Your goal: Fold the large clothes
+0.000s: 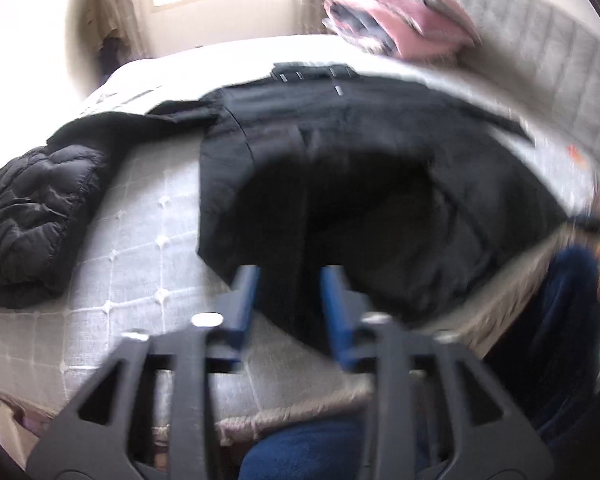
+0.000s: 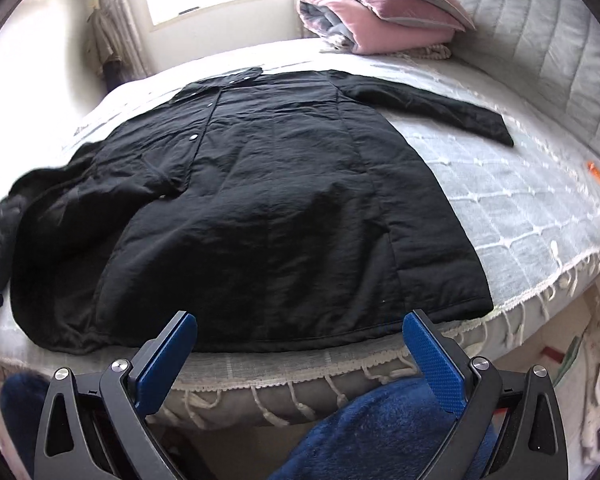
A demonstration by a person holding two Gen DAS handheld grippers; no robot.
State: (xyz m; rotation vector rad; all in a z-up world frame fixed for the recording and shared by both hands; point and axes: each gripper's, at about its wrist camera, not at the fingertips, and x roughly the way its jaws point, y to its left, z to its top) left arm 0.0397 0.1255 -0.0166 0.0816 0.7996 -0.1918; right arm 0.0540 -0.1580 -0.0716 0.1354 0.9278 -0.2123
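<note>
The black padded coat [image 2: 260, 200] lies spread on the bed [image 2: 520, 208], soft, bulky and limp; its hem corners look easiest to grab. Left tool [image 1: 290, 312] straddles the hem, unpinched; right tool [image 2: 300, 356] gapes empty

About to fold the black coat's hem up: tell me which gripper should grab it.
Probably left: the left gripper already straddles the black coat hem. The right gripper hangs open, short of it.
</note>
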